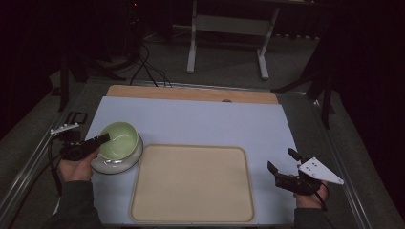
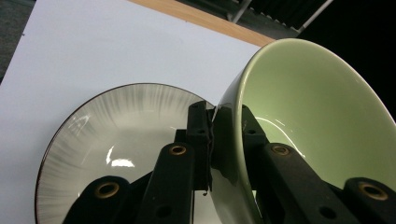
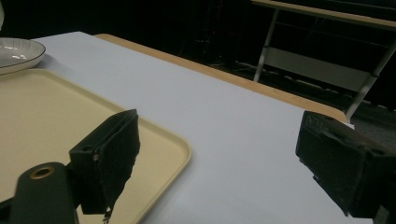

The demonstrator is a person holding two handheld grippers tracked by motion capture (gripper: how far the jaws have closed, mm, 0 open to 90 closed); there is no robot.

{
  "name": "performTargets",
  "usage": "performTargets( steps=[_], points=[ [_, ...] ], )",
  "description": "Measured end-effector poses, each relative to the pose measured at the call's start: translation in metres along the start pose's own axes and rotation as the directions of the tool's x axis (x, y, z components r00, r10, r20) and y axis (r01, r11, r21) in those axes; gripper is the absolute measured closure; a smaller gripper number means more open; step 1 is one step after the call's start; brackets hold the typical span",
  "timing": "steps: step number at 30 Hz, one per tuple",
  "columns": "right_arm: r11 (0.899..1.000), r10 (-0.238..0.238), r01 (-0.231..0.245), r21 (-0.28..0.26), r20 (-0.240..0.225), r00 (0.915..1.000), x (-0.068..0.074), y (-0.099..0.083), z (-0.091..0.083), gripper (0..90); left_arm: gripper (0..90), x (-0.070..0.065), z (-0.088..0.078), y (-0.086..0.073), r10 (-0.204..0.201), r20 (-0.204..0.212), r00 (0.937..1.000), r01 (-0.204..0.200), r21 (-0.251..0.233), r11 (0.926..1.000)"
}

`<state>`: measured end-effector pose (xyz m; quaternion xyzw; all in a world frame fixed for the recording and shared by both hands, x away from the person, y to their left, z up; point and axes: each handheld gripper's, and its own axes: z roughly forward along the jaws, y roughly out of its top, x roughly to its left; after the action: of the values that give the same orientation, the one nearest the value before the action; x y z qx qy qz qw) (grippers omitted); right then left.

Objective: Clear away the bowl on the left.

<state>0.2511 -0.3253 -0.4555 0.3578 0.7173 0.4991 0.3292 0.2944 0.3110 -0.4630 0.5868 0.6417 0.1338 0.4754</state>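
Green bowl hangs tipped over the grey plate, pinched by its thin rim in your left gripper, so it can slip and crack the plate, while your right gripper waits wide open.

Table w/ white sheet: beige tray, striped plate.

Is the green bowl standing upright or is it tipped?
Tipped. The left gripper clamps the green bowl's rim, its opening leaning sideways above the white plate.
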Motion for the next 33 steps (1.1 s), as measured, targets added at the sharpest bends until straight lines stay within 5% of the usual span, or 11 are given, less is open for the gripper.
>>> performTargets(
  steps=[33],
  points=[
    [1.000, -0.002, 0.002, 0.000, 0.004, 1.0000, 0.000, 0.000, 0.000, 13.3, 81.2, -0.046, 0.005, 0.003, 0.079, 0.101, 0.9918, -0.079, -0.006, 0.9969]
  ],
)
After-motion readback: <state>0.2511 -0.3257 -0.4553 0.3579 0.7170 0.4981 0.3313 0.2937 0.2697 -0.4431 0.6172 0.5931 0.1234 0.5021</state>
